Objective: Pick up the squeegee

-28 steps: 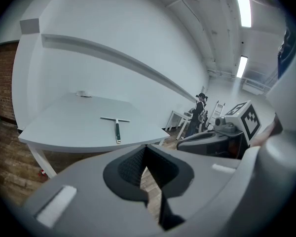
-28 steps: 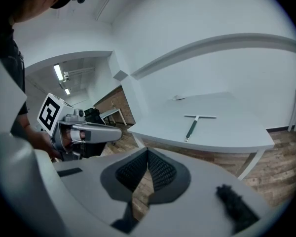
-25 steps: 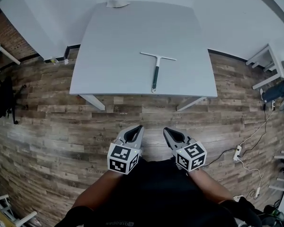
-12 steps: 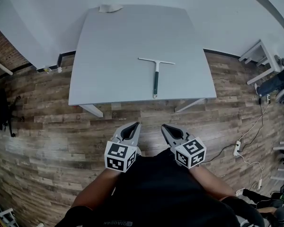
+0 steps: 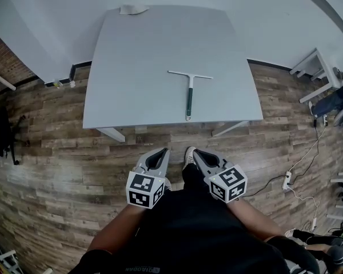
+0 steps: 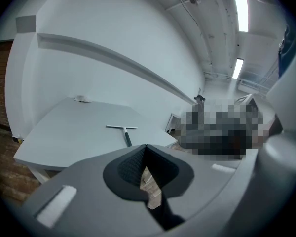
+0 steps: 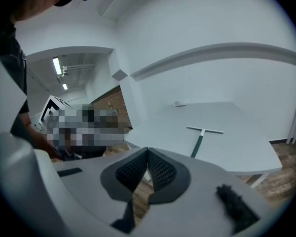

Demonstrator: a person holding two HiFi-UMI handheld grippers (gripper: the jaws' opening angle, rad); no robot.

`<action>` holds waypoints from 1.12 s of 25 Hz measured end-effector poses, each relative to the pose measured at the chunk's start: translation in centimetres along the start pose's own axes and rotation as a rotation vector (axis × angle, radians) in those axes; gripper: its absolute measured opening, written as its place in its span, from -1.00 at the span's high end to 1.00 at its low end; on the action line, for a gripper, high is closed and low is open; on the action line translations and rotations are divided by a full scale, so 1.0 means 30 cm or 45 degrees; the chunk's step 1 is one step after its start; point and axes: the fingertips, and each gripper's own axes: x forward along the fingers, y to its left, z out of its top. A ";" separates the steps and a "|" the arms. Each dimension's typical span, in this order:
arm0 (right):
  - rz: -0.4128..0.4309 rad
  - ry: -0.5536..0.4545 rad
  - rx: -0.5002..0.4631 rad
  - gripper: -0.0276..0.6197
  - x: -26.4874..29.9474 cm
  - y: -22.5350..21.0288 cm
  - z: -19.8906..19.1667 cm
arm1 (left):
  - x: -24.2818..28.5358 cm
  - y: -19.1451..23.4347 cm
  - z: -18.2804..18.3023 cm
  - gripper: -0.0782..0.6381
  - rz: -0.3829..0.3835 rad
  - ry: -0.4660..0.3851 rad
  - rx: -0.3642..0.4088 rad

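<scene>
The squeegee point(image 5: 189, 96) is lying flat on the grey table point(image 5: 143, 50), to the right of the table's middle and close to its near edge. Its pale blade is being shown crosswise, toward the table's centre, while its dark green handle is pointing back at the near edge and stopping just short of it. Nothing is touching it.

The left gripper point(image 5: 163, 152) is being held in the air short of the table's near edge, over the wooden floor point(image 5: 51, 153), and well apart from the squeegee. Its jaws are being pressed together at the tips, with nothing between them; only floor is being glimpsed through the small gap behind the pads in the left gripper view. The right gripper point(image 5: 198, 152) is being held just beside it, equally short of the near edge, and its jaws are likewise being held closed on nothing. Both are being aimed toward the table, and the squeegee is being seen beyond each pair of jaws.

A shoe point(image 5: 190, 156) is being shown on the floor before the near edge, between the two grippers. A crumpled pale thing point(image 5: 132, 9) is lying at the table's far edge. A power strip point(image 5: 286, 182) is lying on the floor beyond the table's near right corner.
</scene>
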 end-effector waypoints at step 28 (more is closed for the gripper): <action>0.190 -0.021 0.058 0.90 0.225 -0.563 0.228 | 0.481 0.136 0.310 0.76 0.242 0.055 0.035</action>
